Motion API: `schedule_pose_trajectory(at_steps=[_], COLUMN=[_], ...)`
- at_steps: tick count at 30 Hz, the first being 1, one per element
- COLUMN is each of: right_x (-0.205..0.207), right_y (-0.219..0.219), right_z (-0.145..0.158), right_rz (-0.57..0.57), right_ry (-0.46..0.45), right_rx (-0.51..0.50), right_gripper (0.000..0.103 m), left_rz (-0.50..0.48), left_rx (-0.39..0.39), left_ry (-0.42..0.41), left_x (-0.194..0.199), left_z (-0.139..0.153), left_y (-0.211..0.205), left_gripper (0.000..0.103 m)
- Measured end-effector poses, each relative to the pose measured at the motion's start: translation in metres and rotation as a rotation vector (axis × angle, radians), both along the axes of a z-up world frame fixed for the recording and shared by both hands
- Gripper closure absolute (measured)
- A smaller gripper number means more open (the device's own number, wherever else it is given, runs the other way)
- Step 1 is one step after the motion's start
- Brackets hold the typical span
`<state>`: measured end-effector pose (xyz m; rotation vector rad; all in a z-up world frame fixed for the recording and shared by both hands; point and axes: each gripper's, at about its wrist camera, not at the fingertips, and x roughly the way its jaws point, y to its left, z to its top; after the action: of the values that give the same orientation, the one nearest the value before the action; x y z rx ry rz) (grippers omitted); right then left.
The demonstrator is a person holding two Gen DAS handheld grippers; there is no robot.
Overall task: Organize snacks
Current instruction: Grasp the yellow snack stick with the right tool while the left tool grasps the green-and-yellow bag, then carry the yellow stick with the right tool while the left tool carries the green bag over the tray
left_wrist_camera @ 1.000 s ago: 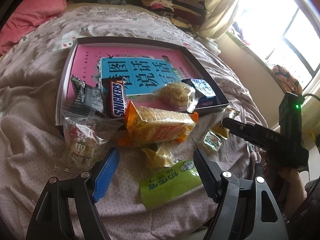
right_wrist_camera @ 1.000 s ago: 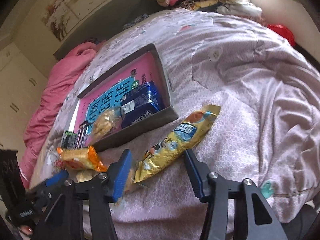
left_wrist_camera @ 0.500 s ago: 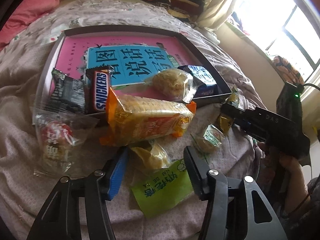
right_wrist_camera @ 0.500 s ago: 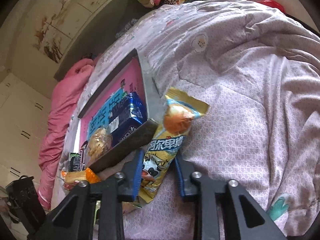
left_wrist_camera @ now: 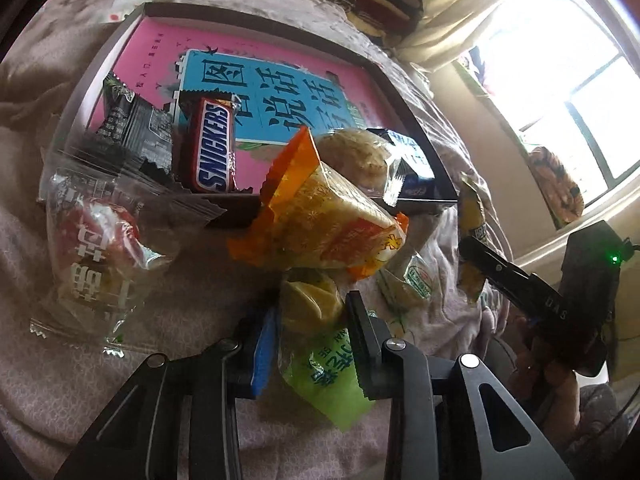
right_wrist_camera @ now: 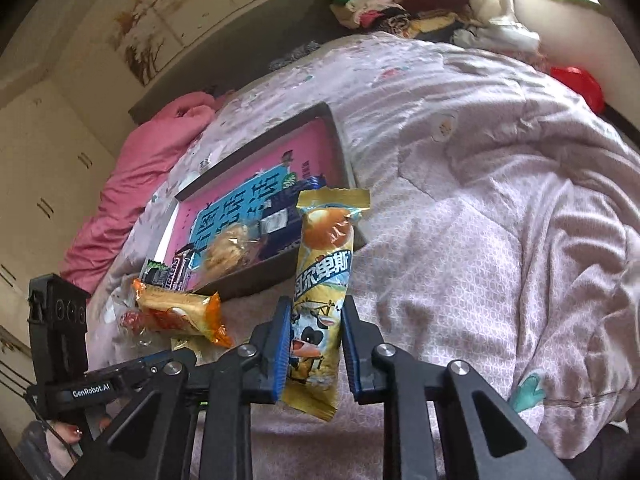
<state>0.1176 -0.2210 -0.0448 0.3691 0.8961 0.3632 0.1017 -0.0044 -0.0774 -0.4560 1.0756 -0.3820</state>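
A dark tray (left_wrist_camera: pixel 240 28) lined with a pink and blue sheet lies on the bed. It holds a Snickers bar (left_wrist_camera: pixel 212 148), a black packet (left_wrist_camera: pixel 136 128), a round cake (left_wrist_camera: pixel 356 156) and a blue packet (left_wrist_camera: pixel 412 164). An orange packet (left_wrist_camera: pixel 328 220) leans on its near rim. My left gripper (left_wrist_camera: pixel 312 320) is closing its jaws on a green and yellow packet (left_wrist_camera: pixel 324 368), and the pads touch it. My right gripper (right_wrist_camera: pixel 314 320) is shut on a long yellow cow-print packet (right_wrist_camera: pixel 324 256), held upright above the quilt beside the tray (right_wrist_camera: pixel 256 148).
A clear packet with red print (left_wrist_camera: pixel 96 256) and a small green-white packet (left_wrist_camera: pixel 412 280) lie on the lilac quilt (right_wrist_camera: pixel 480 200). A pink blanket (right_wrist_camera: pixel 132 184) is bunched at the left. Folded clothes (right_wrist_camera: pixel 384 4) are piled at the far end, near a window (left_wrist_camera: pixel 580 80).
My left gripper dropped closer and its jaws narrowed around the green and yellow packet. My right jaws closed on the long yellow packet and raised it from flat to upright.
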Motion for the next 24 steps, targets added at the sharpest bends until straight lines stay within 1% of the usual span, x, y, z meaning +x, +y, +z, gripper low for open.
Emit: schedule_pose_trajectory(at_steps=[6,10,13,16,20,24], right_x=[-0.012,-0.017,-0.019,-0.020,-0.022,-0.026], right_y=[0.006,0.009,0.011,0.015,0.017,0.019], right_z=[0.014,0.020,0.019,0.020,0.026,0.035], right_rz=[0.021,0.041,0.050,0.064,0.072,0.080], right_ry=[-0.050,-0.070,-0.064,-0.065,-0.092,-0.125], right_rx=[-0.040,-0.044,-0.050,-0.062,-0.057,-0.054], right_gripper=[0.080,0.080,0.080,0.080,0.080,0.080], left_rz=[-0.012,0.019,0.041,0.057,0.075,0.092], left_rx=[0.001,0.004,-0.002,0.000,0.000,0.017], left_ry=[-0.019,-0.015,-0.031,-0.048,-0.079,-0.135], left_x=[-0.011,-0.017,-0.022,-0.030,-0.042,-0.047], left_z=[0.012,0.019,0.026,0.034,0.043,0.057], left_y=[0.003,0.015,0.026,0.035,0.045,0.048], left_gripper=[0.069,0.069,0.069,0.069,0.069,0.069])
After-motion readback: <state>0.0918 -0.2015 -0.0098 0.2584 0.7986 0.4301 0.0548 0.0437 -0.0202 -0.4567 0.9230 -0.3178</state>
